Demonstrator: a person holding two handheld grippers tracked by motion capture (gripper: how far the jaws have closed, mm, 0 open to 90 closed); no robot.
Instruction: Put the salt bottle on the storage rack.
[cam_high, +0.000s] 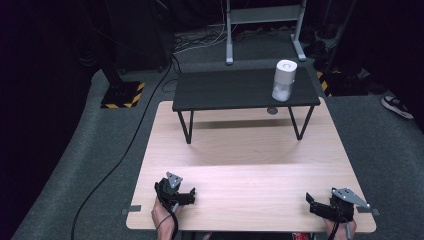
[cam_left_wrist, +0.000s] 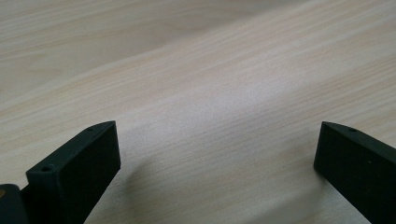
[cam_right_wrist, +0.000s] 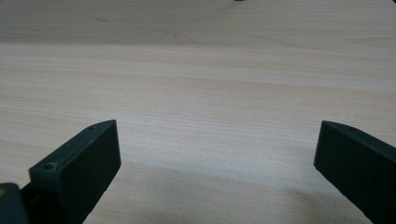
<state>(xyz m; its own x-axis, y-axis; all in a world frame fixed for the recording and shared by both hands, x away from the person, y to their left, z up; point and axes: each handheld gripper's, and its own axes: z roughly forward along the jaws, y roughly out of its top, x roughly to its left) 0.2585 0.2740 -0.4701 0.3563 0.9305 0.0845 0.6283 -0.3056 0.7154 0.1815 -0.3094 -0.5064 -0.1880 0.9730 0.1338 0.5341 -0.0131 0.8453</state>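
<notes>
- Left gripper low at the near left corner of the tabletop, held in a hand coming in from the bottom edge; jaws spread wide, nothing between them.
- Same gripper in the left gripper view: two black jaws far apart, bare pale wood grain between and beyond them, a soft shadow under each jaw.
- Right gripper low at the near right corner, well apart from the left one, grey three-cornered plate on top, cable trailing down toward the hand; jaws likewise spread, clamping nothing.
- Same gripper in the right gripper view: jaws wide open over bare wood, the grain running across, a darker band of shade at the far edge.
- Between the two grippers: plain light wooden tabletop, no object lying on it.
- Farther out, on the far half of the tabletop: a small black shelf on thin black legs, casting a shadow on the wood below.
- On the right end of that shelf: a white roll of paper standing upright, hollow core facing up, far from both grippers and touched by neither.
- Just below the shelf's front edge, near the roll: a small round grey spot on the wood, too small to identify.
- Around the tabletop: grey carpeted floor, a black cable snaking along the left side, a yellow-and-black striped base at far left, a grey metal stand behind.
</notes>
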